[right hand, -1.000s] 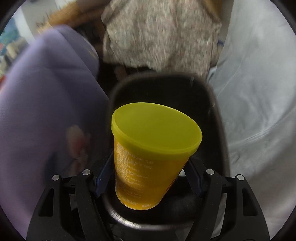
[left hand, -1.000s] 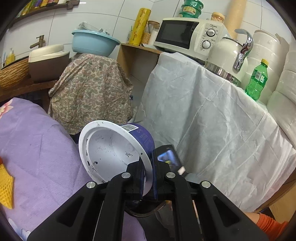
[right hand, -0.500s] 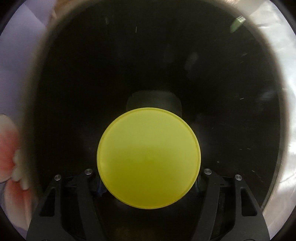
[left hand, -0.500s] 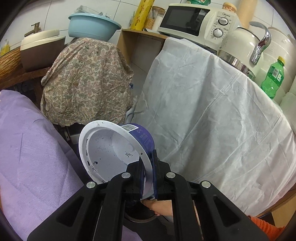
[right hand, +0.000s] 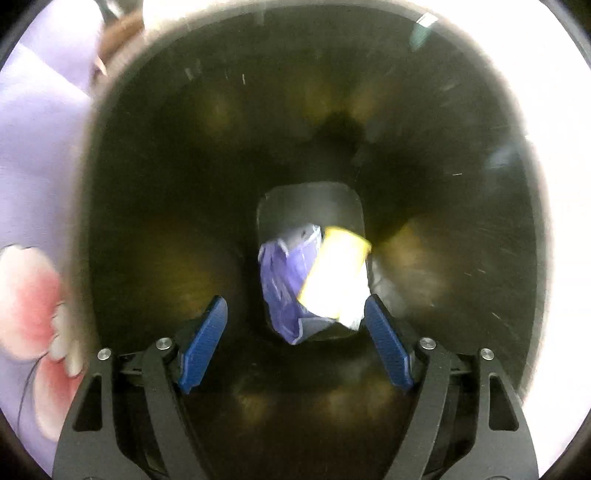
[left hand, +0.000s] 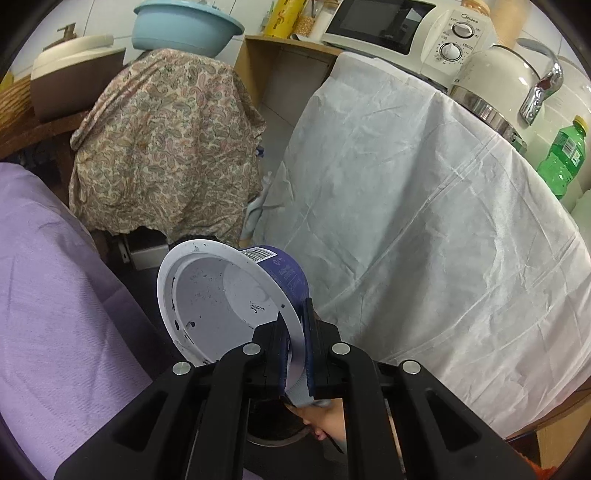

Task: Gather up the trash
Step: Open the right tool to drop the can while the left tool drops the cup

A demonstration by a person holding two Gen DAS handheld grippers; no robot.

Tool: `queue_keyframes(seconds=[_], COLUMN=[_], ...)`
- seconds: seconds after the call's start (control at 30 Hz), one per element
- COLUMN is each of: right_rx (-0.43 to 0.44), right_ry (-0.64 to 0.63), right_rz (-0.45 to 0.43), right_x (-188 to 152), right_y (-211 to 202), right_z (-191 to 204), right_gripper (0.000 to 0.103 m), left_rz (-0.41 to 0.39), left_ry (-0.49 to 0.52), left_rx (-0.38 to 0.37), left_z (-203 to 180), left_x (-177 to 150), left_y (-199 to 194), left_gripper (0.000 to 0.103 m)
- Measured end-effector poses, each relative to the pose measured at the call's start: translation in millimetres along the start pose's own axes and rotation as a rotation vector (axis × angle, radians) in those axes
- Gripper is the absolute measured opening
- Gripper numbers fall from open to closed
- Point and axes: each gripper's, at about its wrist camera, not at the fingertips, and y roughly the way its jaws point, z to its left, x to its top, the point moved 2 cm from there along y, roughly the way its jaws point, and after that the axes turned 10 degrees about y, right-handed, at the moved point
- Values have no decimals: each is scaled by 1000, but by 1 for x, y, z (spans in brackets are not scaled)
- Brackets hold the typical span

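Left wrist view: the left gripper [left hand: 297, 345] at 6 o'clock is clamped tight on the rim of a purple bowl [left hand: 236, 291], one finger inside the rim and one outside. The bowl tips on its side with its white, speckled inside facing 9 o'clock and a barcode on its wall at 12. A person's hand [left hand: 325, 421] shows just under the fingers, beside the dark rim of a bin [left hand: 275, 439] at 6 o'clock. A purple cloth [left hand: 55, 295] fills 8 to 9 o'clock and a white cloth [left hand: 424, 240] drapes from 1 to 4. A paisley cloth [left hand: 166, 147] hangs at 11 with a blue basin [left hand: 184, 26] above it. At 1 o'clock stand a microwave [left hand: 406, 29] and a kettle [left hand: 509, 85]; a green bottle [left hand: 561, 158] is at 2 to 3.

Right wrist view: the right gripper [right hand: 295, 332] points straight down into the bin [right hand: 147, 184], whose black walls fill nearly the whole frame. Its jaws are opening, the blue pads [right hand: 203, 347] wide apart with nothing pressed between them. Far below, at the bin's bottom, a blurred yellow cup [right hand: 336, 273] lies just right of centre, against a crumpled purple wrapper [right hand: 284, 288]. The purple cloth [right hand: 37, 166], with a pink flower print, shows outside the bin from 7 to 10 o'clock.
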Motion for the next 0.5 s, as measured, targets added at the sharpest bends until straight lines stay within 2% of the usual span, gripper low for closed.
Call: queue_keyframes(seconds=[0.07, 0.2, 0.27, 0.4, 0.5], right_rx=[19, 123, 178, 152, 137], right_ry=[13, 89, 131, 186, 216], right_rz=[-60, -212, -266, -368, -427], right_x=[-4, -35, -55, -89, -108], right_y=[-19, -74, -94, -121, -128], right_z=[-4, -26, -36, -55, -68], right_gripper=[76, 77, 81, 81, 81], left_rz=[21, 79, 100, 156, 218], left_ry=[-7, -45, -51, -102, -96], left_rx=[-15, -57, -49, -72, -69], left_z=[0, 3, 5, 11, 9], left_x=[0, 1, 0, -3, -7], left_y=[9, 31, 42, 67, 87], left_gripper=[8, 8, 8, 8, 8])
